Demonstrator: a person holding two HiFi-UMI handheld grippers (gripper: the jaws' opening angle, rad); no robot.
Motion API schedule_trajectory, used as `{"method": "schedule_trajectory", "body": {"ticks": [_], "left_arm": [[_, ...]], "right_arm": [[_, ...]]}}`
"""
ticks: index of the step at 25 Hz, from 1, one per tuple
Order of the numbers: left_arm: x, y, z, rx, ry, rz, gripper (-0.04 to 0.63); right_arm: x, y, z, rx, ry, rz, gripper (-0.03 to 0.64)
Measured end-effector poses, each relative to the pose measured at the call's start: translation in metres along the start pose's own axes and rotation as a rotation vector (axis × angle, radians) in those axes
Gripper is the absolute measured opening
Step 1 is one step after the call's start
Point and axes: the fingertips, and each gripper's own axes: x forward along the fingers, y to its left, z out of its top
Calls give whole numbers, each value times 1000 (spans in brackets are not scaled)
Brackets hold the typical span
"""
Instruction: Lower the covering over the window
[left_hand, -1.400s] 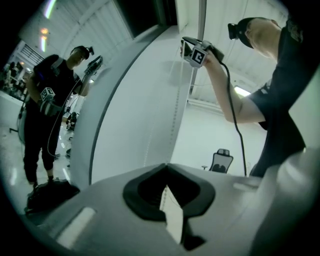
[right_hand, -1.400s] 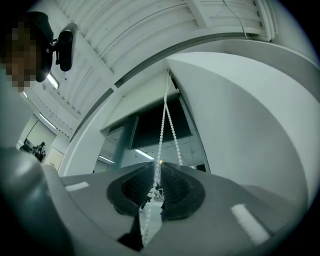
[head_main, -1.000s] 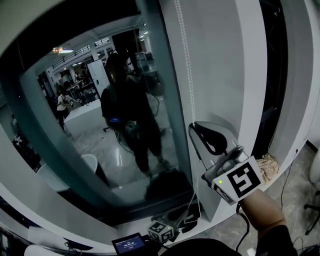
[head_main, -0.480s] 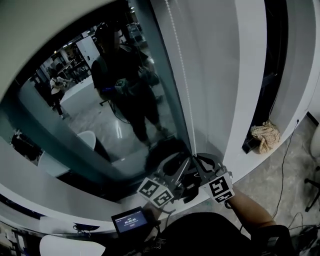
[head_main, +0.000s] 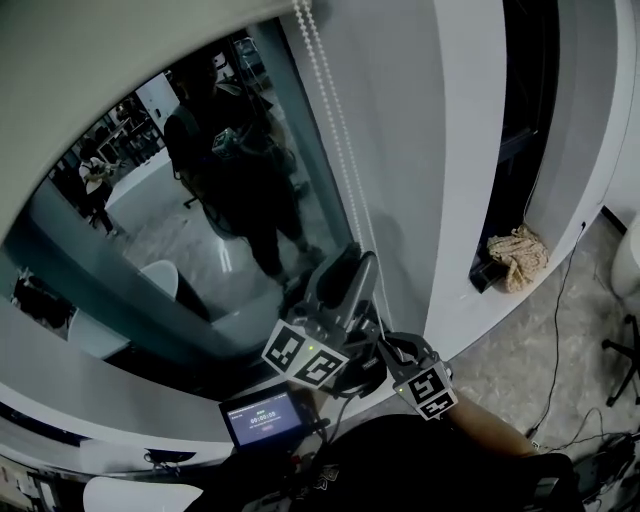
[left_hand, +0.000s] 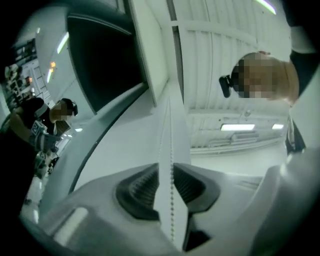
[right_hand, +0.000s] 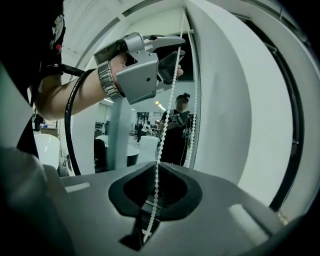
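A white bead chain (head_main: 335, 150) hangs down the right side of the window (head_main: 190, 260). A pale covering (head_main: 90, 70) fills the window's upper left. My left gripper (head_main: 350, 262) points upward. Its jaws have just been opening and stand apart, with the bead chain (left_hand: 171, 200) loose in the gap between the pads. Just below it my right gripper (head_main: 383, 345) is shut on the bead chain (right_hand: 160, 145), which passes through its jaw tips. The right gripper view shows the left gripper (right_hand: 172, 52) higher up on the same chain.
A white pillar (head_main: 465, 150) stands right of the window, with a dark gap (head_main: 530, 90) beyond it. A beige cloth (head_main: 517, 250) lies at its foot and a cable (head_main: 558, 310) runs over the floor. A small lit screen (head_main: 262, 418) sits below the grippers.
The right gripper has come down from high on the chain to low near the sill. The left gripper has risen from the bottom edge to the chain above the right one.
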Motion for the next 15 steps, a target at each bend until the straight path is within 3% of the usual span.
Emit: {"method": "schedule_trajectory", "body": {"ticks": [2, 7, 10, 12, 15], "left_arm": [[5, -6, -2, -5, -5, -29, 20], [-1, -7, -22, -33, 44, -36, 15], [-20, 6, -52, -72, 132, 3, 14], [-39, 15, -71, -106, 189, 36, 14], [-69, 22, -111, -137, 304, 72, 14]], "right_arm": [[-2, -5, -2, 18, 1, -6, 15], [-6, 0, -23, 43, 75, 29, 17], [-15, 4, -57, 166, 163, 60, 24], [-26, -4, -49, 284, 105, 49, 40], [-43, -30, 35, 418, -161, 43, 44]]}}
